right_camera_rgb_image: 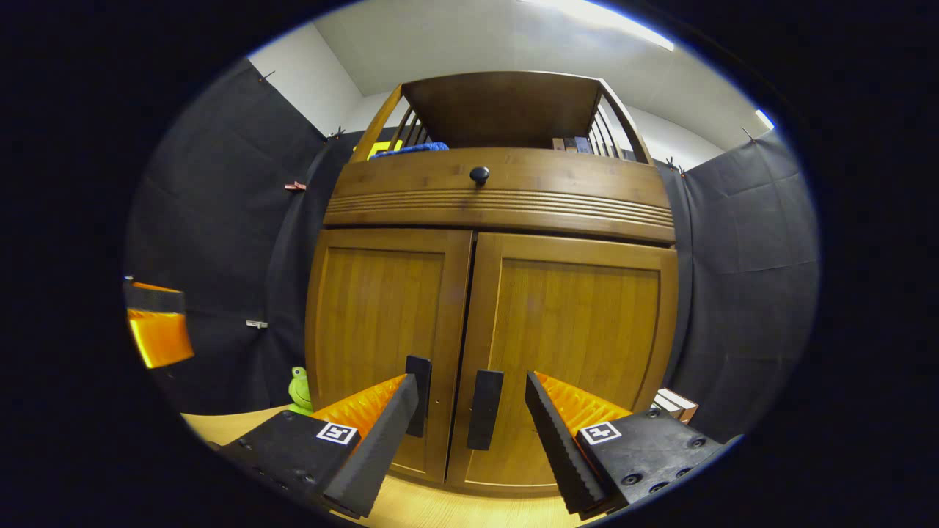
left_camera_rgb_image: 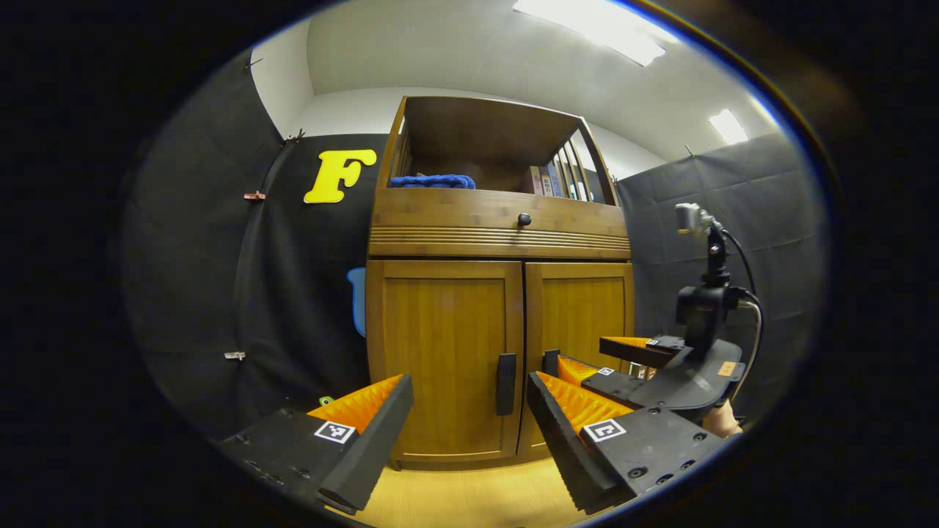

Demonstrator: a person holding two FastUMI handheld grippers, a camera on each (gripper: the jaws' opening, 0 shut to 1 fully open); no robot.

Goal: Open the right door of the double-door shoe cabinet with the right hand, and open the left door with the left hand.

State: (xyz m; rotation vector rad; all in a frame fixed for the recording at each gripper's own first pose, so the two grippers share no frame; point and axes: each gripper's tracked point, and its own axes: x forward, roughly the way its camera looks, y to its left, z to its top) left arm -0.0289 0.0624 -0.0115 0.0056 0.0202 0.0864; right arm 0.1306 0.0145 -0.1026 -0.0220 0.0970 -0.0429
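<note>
There is one wooden shoe cabinet (right_camera_rgb_image: 499, 293) with two doors, and both doors are closed. The left door (left_camera_rgb_image: 446, 352) has one black handle (left_camera_rgb_image: 505, 383) near the middle gap. The right door (right_camera_rgb_image: 572, 359) has one black handle (right_camera_rgb_image: 485, 408) too, just beside the gap. Above the doors sits one drawer (right_camera_rgb_image: 499, 192) with one round black knob (right_camera_rgb_image: 479, 174). On top of the drawer is an open shelf with one blue cloth (left_camera_rgb_image: 431, 181) and a few books (left_camera_rgb_image: 549, 180).

There are two grippers. In the left gripper view, the left gripper (left_camera_rgb_image: 469, 425) is spread wide open and holds nothing. The left door's handle shows between its two fingers, not touching them. The right gripper (left_camera_rgb_image: 587, 359) is to the right of that handle, close in front of the right door, also open.

In the right gripper view, the right gripper (right_camera_rgb_image: 469, 422) is wide open and empty, with the right door's handle between its fingers. The other handle (right_camera_rgb_image: 419, 396) is just behind its left finger.

One green toy frog (right_camera_rgb_image: 298, 390) sits left of the cabinet. The cabinet stands on a light wooden floor (right_camera_rgb_image: 440, 506). Black cloth walls (right_camera_rgb_image: 741, 293) hang on both sides of the cabinet, and bright lights (left_camera_rgb_image: 594, 26) shine on the white ceiling.
</note>
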